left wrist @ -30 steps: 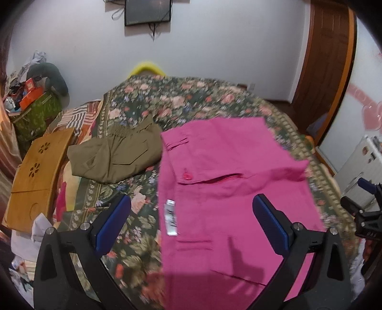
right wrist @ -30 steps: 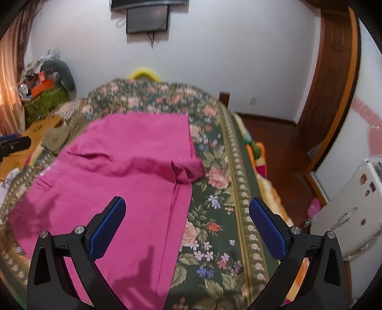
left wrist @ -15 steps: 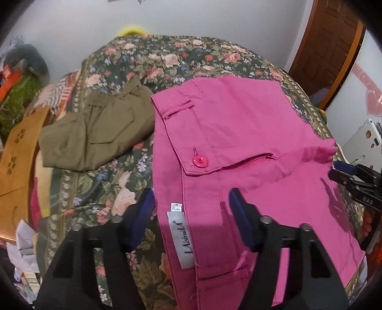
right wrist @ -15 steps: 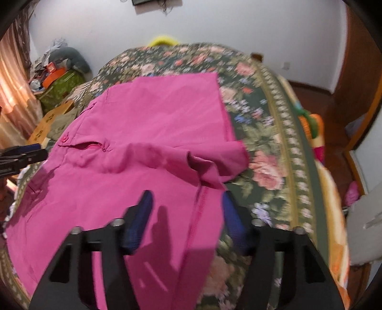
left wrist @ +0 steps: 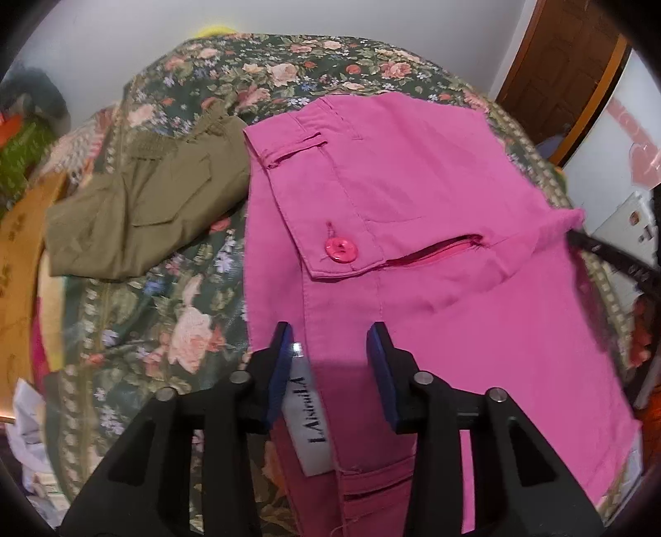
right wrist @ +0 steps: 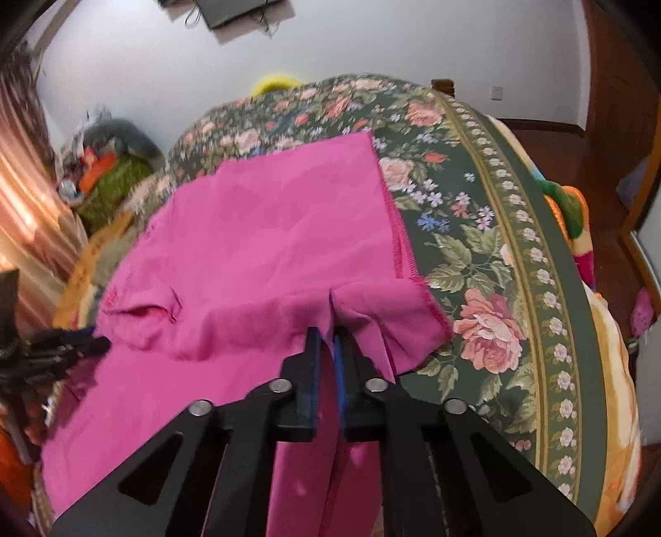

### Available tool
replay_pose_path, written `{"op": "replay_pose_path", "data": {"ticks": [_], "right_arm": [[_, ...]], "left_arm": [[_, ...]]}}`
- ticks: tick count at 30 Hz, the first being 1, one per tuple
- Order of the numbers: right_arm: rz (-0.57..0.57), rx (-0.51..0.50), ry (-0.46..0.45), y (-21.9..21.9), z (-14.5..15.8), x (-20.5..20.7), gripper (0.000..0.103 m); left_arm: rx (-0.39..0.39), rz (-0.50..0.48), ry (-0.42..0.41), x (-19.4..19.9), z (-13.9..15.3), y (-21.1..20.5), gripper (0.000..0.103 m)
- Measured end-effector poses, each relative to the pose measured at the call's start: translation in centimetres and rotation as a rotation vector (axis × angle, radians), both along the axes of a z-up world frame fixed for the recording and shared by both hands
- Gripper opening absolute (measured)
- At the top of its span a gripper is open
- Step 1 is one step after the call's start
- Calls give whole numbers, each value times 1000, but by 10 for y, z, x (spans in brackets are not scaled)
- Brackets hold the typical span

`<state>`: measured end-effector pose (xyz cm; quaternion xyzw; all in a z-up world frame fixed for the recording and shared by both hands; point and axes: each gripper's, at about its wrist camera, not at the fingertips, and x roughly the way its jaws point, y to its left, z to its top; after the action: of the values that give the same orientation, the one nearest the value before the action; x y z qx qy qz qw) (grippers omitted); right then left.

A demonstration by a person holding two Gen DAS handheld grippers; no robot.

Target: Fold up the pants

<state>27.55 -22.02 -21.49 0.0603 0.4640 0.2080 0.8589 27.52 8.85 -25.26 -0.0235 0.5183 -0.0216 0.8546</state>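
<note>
A: Fingers first, left wrist view. How do they stand?

B: The left gripper (left wrist: 330,365) has just been closing. Its fingers (left wrist: 279,371) are part-way apart, with the waistband edge of the pink pants (left wrist: 433,231) and the white label (left wrist: 305,417) between them. Whether the pads press the cloth I cannot tell.

A: And around it?

B: The pants lie spread on a floral bed cover (left wrist: 165,297), with the pink button (left wrist: 341,250) and the open fly further off. Folded olive pants (left wrist: 140,210) lie to the left, a wooden door (left wrist: 553,70) far right.

A: Right wrist view?

B: The right gripper (right wrist: 326,355) has also just been closing. Its fingers (right wrist: 312,371) are drawn together, clamped on a fold at the near right of the pants.

A: Anything only this view shows?

B: The pants' stitched right edge, the bed cover's bordered right side, a dark screen (right wrist: 243,10) on the far wall, and the left gripper at the pants' left edge.
</note>
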Motion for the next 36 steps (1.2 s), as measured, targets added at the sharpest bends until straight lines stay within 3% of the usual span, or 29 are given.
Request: {"op": "replay_pose_path", "data": {"ticks": [2, 5, 9, 11, 13, 16, 24, 26, 27, 29, 30, 33, 36], "right_arm": [[-9, -24, 4, -3, 2, 0, 2], [-32, -96, 40, -9, -5, 0, 2], [-32, -85, 46, -23, 4, -8, 5], [-37, -74, 26, -30, 15, -10, 13], [-50, -60, 5, -35, 24, -5, 37], [-79, -36, -26, -39, 30, 9, 45], [-47, -16, 95, -23, -7, 39, 45], [-20, -10, 123, -16, -19, 38, 32], [-8, -20, 126, -12, -25, 37, 18], [4, -26, 106, -9, -26, 33, 9], [24, -21, 86, -5, -25, 32, 6], [40, -80, -1, 2, -16, 28, 4], [47, -116, -26, 3, -16, 34, 4]], "left_arm": [[69, 0, -16, -2, -1, -2, 35], [58, 0, -10, -4, 2, 2, 35], [18, -3, -61, -10, 24, 10, 36], [7, 1, -79, -7, 34, 14, 36], [4, 10, -84, 3, 40, 19, 37], [-21, 19, -69, 23, 39, 23, 40], [-110, 18, 23, 60, 6, 14, 40], [-96, 6, 5, 62, 6, 8, 32], [-80, 6, -5, 62, 7, 6, 28], [-35, 8, -26, 62, 9, 4, 15], [-4, 15, -39, 61, 10, 4, 10], [36, 22, -57, 60, 11, 4, 10], [99, 23, -67, 60, 5, 1, 11]]}}
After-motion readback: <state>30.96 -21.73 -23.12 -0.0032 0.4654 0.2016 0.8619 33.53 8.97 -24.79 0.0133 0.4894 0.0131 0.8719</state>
